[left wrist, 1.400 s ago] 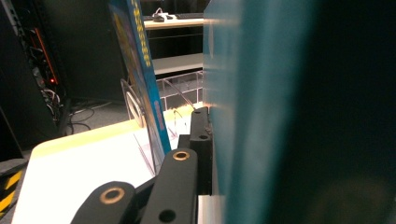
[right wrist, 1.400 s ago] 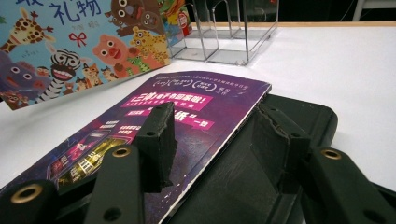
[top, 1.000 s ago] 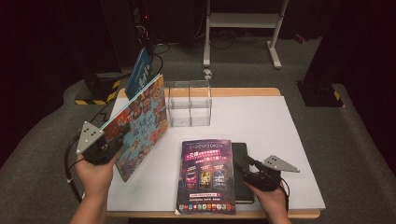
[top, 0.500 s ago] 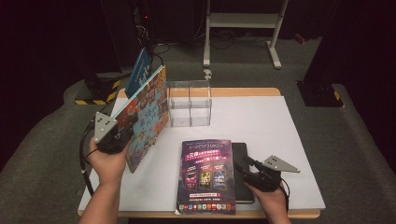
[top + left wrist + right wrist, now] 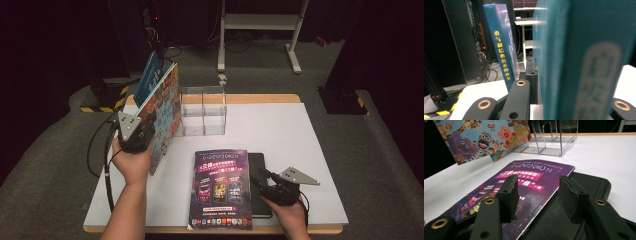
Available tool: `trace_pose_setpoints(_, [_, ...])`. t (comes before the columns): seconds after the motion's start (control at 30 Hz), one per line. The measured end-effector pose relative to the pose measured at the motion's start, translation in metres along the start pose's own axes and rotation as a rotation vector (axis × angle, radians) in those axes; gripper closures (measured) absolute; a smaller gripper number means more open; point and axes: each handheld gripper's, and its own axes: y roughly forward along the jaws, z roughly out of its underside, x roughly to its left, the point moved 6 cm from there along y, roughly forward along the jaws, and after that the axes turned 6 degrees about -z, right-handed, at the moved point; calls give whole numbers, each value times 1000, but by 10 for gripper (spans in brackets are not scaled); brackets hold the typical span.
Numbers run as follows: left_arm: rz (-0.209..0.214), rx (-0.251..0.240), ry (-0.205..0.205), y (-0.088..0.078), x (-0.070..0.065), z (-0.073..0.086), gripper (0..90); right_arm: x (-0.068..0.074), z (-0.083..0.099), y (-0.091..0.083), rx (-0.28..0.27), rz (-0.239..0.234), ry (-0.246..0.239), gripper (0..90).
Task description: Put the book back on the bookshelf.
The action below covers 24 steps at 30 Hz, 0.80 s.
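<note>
In the high view my left gripper (image 5: 150, 134) is shut on the edge of a picture book (image 5: 166, 112) with cartoon animals, held upright and tilted just left of a clear acrylic rack (image 5: 202, 112). In the left gripper view the book's teal spine (image 5: 579, 62) stands between my jaws. A purple magazine (image 5: 222, 187) lies flat near the table's front, overlapping a black book (image 5: 259, 172). My right gripper (image 5: 261, 179) rests low at their right edge, open. In the right gripper view my right gripper (image 5: 540, 195) straddles the magazine (image 5: 529, 177) edge and black book (image 5: 589, 185) without pressing either.
A blue book (image 5: 149, 77) with yellow lettering (image 5: 502, 50) leans upright at the table's back left corner, behind the picture book. The white table (image 5: 310, 145) has bare room on its right half. A metal stand (image 5: 260, 25) and dark equipment stand beyond the table.
My left hand has carried the picture book to the right and forward, closer to the acrylic rack. The right hand and the magazine have stayed put.
</note>
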Motion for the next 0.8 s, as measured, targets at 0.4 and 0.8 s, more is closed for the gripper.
trace_pose_setpoints(0.4, [-20, -31, 26, 22, -10, 10, 814, 1, 0, 0, -5, -8, -1, 500])
trace_pose_setpoints(0.8, [-34, -50, -6, 32, -6, 18, 813, 3, 0, 1, -1, -15, -2, 502])
